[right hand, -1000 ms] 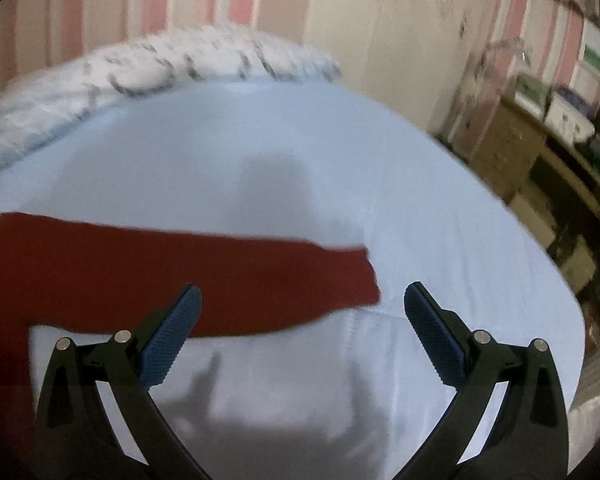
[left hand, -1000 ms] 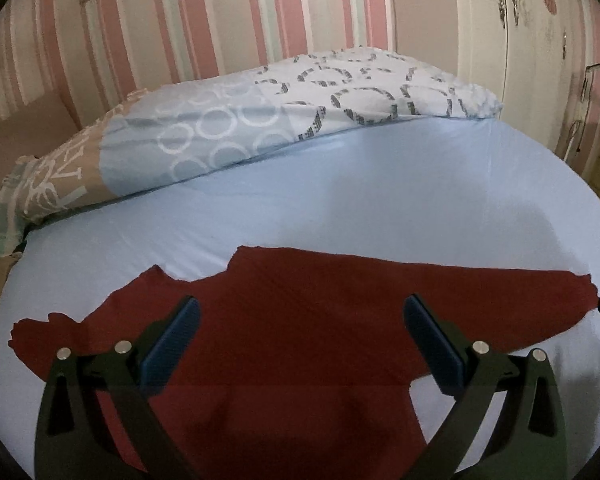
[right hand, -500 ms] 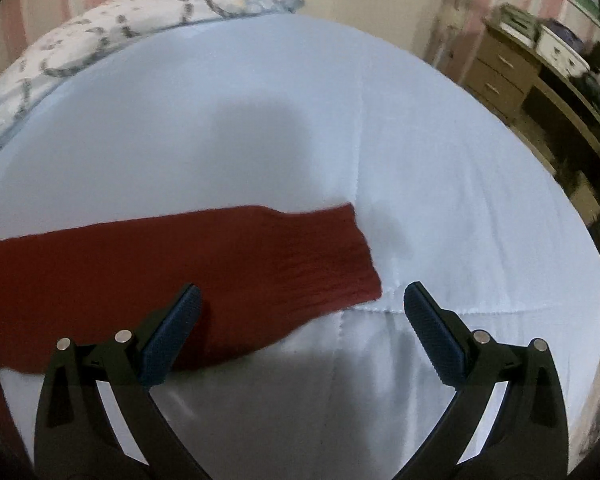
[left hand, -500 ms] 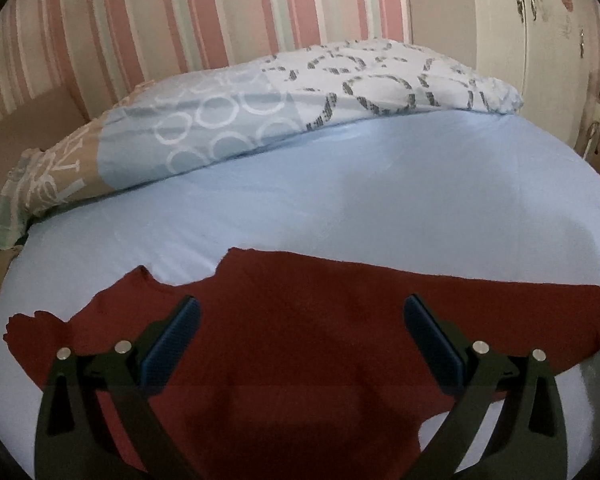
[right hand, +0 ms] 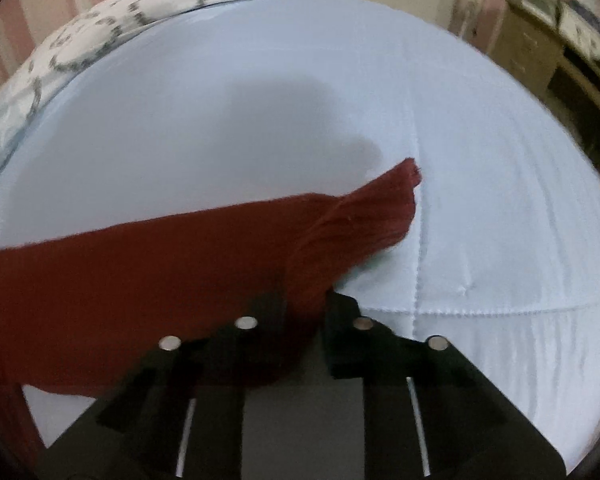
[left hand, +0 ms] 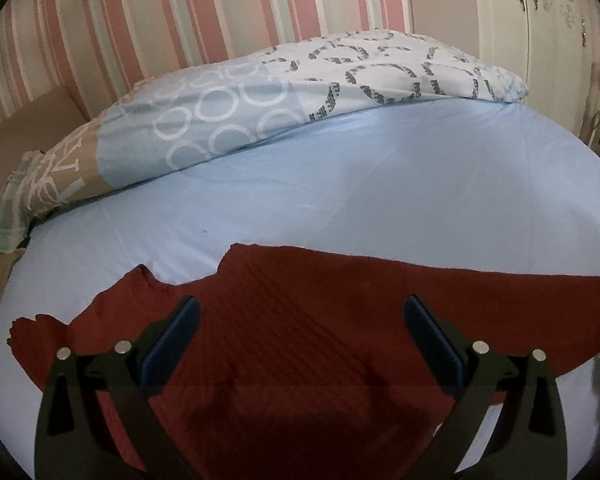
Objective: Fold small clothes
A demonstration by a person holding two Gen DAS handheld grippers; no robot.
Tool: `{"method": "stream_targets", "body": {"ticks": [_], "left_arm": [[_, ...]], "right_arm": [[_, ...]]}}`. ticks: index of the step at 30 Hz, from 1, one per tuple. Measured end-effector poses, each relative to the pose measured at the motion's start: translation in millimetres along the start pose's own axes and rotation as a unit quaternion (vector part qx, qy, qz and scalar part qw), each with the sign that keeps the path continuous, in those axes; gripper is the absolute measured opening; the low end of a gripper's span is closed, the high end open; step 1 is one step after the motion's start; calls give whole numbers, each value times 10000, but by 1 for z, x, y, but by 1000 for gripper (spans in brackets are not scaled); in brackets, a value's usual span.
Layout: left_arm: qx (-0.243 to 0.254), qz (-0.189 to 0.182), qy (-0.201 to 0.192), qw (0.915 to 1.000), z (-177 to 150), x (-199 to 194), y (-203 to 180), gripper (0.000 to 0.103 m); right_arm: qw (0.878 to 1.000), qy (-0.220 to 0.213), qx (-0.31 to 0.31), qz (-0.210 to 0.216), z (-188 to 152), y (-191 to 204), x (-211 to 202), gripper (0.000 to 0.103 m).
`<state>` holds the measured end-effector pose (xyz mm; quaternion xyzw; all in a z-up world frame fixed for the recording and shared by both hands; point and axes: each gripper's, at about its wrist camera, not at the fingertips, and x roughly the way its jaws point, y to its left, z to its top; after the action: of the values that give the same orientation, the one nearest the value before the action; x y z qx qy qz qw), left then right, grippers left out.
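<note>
So on the left side nothing much is changing: my left gripper [left hand: 300,344] is hovering with its jaws wide apart, same as a moment ago, just sitting a bit lower over the dark red sweater [left hand: 320,320], which is lying flat on the light blue bedsheet [left hand: 380,184]. From that claw the body of the sweater is filling everything from about 9 o'clock round to 3 o'clock, with one sleeve trailing off at 9 and the other running out toward 3, and nothing is pinched between the pads. The patterned duvet [left hand: 240,100] is bunched up well away at 12 o'clock. The real change is on the right: my right gripper [right hand: 304,320] was gaping open over the sleeve end a second ago, and now the jaws are closing on it, with a pinch of red knit between them. The cuff [right hand: 404,188] is lifting and sticking out at roughly 1 o'clock. I'm reading that as the first sleeve fold getting started.
</note>
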<state>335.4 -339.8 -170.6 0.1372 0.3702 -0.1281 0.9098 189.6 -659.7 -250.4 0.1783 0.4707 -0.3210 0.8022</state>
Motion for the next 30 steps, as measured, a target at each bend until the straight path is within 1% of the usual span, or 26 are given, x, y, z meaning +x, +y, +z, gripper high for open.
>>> {"method": "stream_targets", "body": {"ticks": [1, 3, 6, 7, 9, 11, 13, 15, 18, 22, 24, 26, 28, 30], "left_arm": [[-3, 3, 6, 10000, 0, 0, 0, 102], [1, -42, 27, 10000, -1, -3, 4, 102], [-74, -94, 32, 9999, -4, -11, 18, 102], [-121, -102, 39, 9999, -6, -16, 25, 102], [-163, -162, 88, 9997, -11, -25, 40, 101], [-189, -104, 124, 9997, -19, -31, 56, 101], [-239, -54, 130, 9996, -25, -35, 73, 102], [-302, 55, 160, 9994, -31, -39, 98, 101], [-398, 225, 197, 9988, -41, -41, 133, 101], [-472, 479, 259, 9974, -59, -44, 184, 101], [-526, 583, 295, 9965, -68, -45, 210, 101], [-629, 642, 346, 9954, -76, -44, 233, 101], [-772, 647, 402, 9941, -85, -45, 257, 101], [-867, 714, 444, 9927, -94, -47, 277, 101]], "right_arm": [[9998, -101, -157, -40, 1, 8, -5, 9], [9989, -350, -297, -56, -1, 13, -19, 9], [9945, -859, -598, 57, 0, 34, -56, 8], [9906, -1115, -787, 128, -1, 47, -77, 8], [9854, -1371, -954, 334, -3, 65, -102, 8], [9796, -1492, -1092, 790, -7, 89, -128, 8], [9728, -1479, -1199, 1323, -12, 115, -149, 8], [9662, -1407, -1347, 1688, -18, 144, -162, 8], [9551, -1379, -1788, 1917, -37, 199, -181, 8], [9426, -1227, -2154, 2239, -49, 266, -188, 8], [9360, -1142, -2273, 2434, -62, 294, -194, 8], [9272, -1020, -2469, 2624, -74, 330, -195, 8], [9158, -847, -2732, 2819, -90, 371, -194, 8], [9044, -579, -2928, 3050, -110, 408, -189, 8]]}}
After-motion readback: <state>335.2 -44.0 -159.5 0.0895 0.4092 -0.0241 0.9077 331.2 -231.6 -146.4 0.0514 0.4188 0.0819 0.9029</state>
